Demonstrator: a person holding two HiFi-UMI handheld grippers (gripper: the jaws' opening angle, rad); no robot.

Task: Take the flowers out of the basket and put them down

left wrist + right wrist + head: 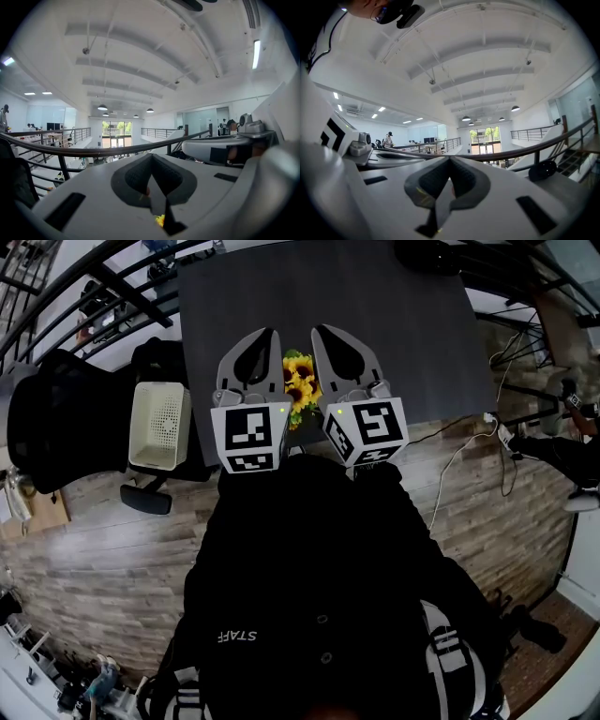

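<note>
Head view: the left tool [270, 334] and the right tool [321, 331] are held side by side over the near edge of the dark counter [375, 324]. The yellow flowers [300, 385] show between them. The white basket [159, 425] stands apart, off the counter's left edge.

Left gripper view: the left tool's [151, 160] jaws are pressed together on nothing, with a speck of yellow flower [161, 219] below them.

Right gripper view: the right tool [450, 160] is fully closed and empty.
</note>
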